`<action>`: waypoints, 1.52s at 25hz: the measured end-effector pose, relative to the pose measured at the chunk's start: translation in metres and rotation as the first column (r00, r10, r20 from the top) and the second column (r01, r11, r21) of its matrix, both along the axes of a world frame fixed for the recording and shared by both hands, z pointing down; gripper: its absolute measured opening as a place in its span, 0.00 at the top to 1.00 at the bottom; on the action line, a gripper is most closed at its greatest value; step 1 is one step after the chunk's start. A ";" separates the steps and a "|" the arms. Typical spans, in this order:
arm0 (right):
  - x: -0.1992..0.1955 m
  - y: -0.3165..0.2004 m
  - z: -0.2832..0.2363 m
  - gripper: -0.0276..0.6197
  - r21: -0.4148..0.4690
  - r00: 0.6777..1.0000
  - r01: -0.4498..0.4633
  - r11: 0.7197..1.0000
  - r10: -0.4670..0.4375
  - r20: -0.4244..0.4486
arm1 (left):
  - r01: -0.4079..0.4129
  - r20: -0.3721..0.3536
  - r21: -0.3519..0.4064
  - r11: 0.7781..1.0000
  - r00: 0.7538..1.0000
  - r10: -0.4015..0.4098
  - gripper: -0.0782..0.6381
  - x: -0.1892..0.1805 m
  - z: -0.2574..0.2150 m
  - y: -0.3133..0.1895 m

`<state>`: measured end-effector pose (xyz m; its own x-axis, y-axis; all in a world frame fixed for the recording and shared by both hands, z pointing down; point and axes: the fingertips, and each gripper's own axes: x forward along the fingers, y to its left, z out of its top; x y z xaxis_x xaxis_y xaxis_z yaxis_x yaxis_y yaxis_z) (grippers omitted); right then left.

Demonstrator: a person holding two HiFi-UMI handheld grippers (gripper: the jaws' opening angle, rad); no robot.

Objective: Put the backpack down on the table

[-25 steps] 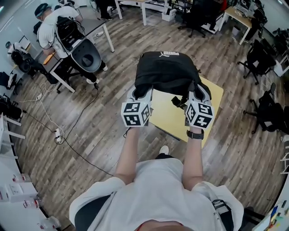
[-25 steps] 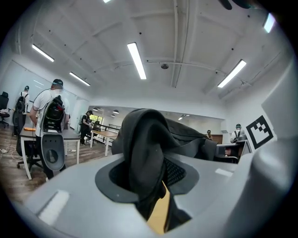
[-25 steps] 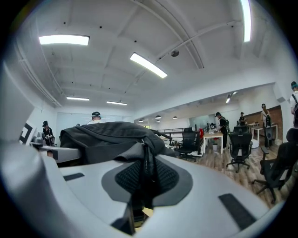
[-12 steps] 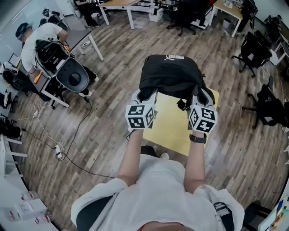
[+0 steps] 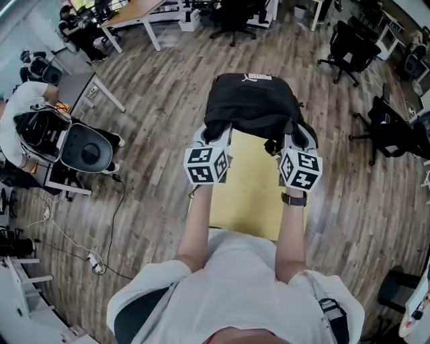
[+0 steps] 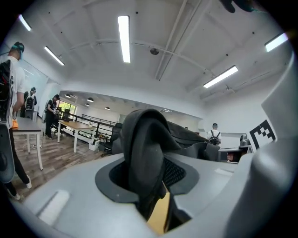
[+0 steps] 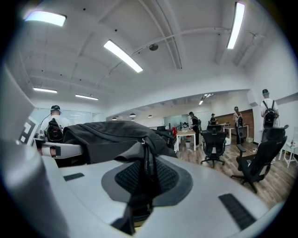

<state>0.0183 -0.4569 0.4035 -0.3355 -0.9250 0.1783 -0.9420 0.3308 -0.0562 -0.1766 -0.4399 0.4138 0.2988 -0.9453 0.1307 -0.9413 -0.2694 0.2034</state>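
The backpack [image 5: 252,101] was held clamped in the left tongs [image 5: 216,134] and the right tongs [image 5: 294,138], hanging just beyond them above the far edge of the desk [image 5: 252,195]. Both tongs were to be lowered evenly before release.

A wood-plank floor [image 5: 168,94] runs out on every side beneath the left tongs [image 5: 216,136] and the right tongs [image 5: 293,139]. Well to the left of the left tongs stands a grey desk [image 5: 84,86] with a round-backed chair [image 5: 87,148] beside it; farther ahead on that side is a desk with a pale wooden top [image 5: 134,9]. Black office chairs [image 5: 351,48] stand ahead and to the right of the right tongs, another [image 5: 390,131] out to its right. Behind the left tongs, a power strip [image 5: 95,261] lies on the floor. Overhead, a white ceiling [image 6: 186,42] carries long strip lights [image 6: 123,38].
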 end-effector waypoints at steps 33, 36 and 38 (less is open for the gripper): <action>0.006 -0.078 0.185 0.89 -0.352 0.989 -0.078 0.933 0.029 -0.142 | -0.083 0.030 -0.300 0.950 0.995 0.096 0.70 0.007 0.176 -0.093; 0.006 -0.076 0.205 0.89 -0.386 0.989 -0.082 0.919 0.028 -0.144 | -0.087 0.016 -0.342 0.936 0.995 0.099 0.70 0.007 0.198 -0.091; 0.006 -0.075 0.218 0.89 -0.411 0.989 -0.083 0.908 0.025 -0.145 | -0.088 0.011 -0.369 0.925 0.995 0.099 0.70 0.007 0.212 -0.090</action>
<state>0.0239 -0.5321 0.6216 -0.2332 -0.7735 0.5894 -0.9661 0.2533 -0.0498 -0.1700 -0.5296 0.6262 0.3745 -0.7974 0.4733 -0.9223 -0.2679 0.2784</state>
